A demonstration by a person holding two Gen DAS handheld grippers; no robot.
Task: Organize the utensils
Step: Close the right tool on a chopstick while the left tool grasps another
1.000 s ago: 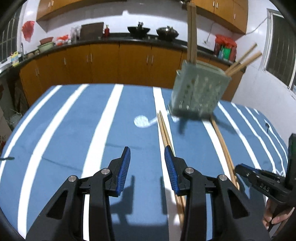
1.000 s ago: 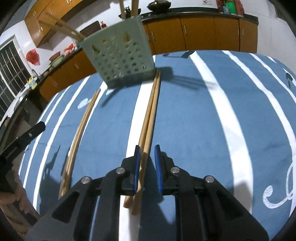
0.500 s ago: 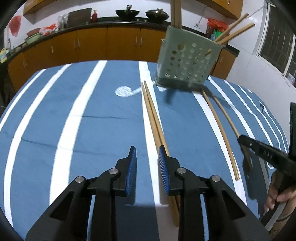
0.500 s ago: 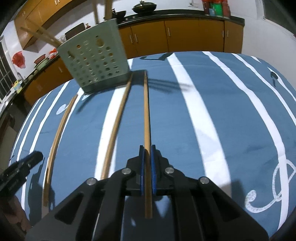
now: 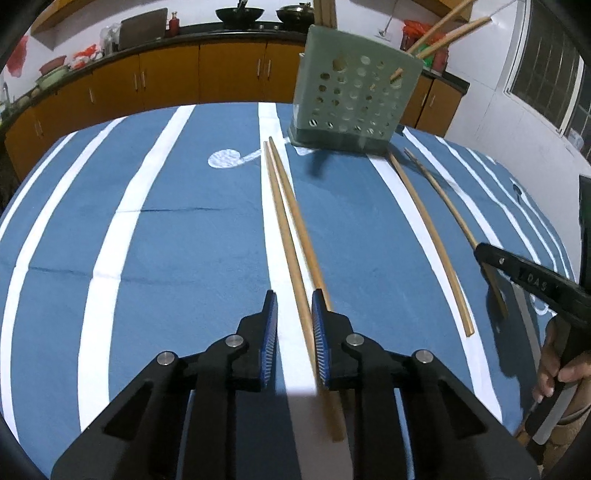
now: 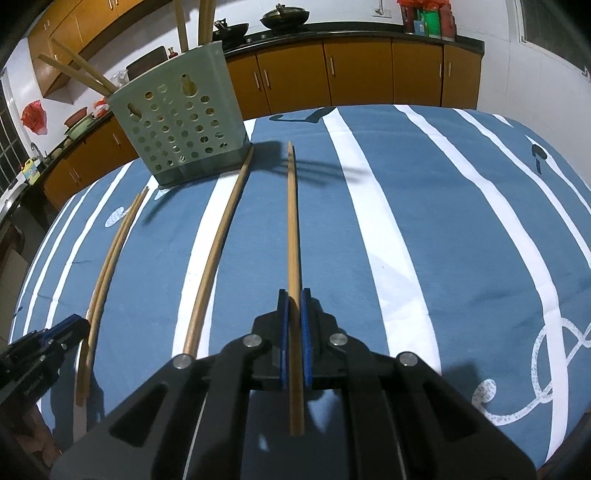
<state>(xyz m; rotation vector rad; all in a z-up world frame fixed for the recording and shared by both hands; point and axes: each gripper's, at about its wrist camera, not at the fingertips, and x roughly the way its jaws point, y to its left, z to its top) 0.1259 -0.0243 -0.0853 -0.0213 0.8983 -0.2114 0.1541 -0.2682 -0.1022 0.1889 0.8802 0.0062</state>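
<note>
A pale green perforated holder (image 5: 354, 107) (image 6: 181, 129) stands at the far side of the table with several chopsticks leaning in it. Two wooden chopsticks (image 5: 288, 221) (image 6: 107, 258) lie side by side, running toward me. My left gripper (image 5: 294, 295) is low over their near ends and its jaws are closing. One stick lies between the pads, close to the right pad and not clamped; the other passes under the right finger. My right gripper (image 6: 293, 291) is shut on a single chopstick (image 6: 291, 221) (image 5: 443, 195). Its former partner (image 6: 218, 243) (image 5: 428, 236) lies loose to the left.
A blue cloth with white stripes (image 5: 184, 221) covers the table. A person's hand (image 5: 561, 369) holds the right gripper's handle at the right edge. Orange cabinets and a counter with woks (image 6: 284, 16) run behind the table. The left gripper's tip (image 6: 66, 328) shows low left.
The left gripper sank toward the pair and its jaws narrowed around one stick. The right gripper shut on one chopstick and swung it away from its partner.
</note>
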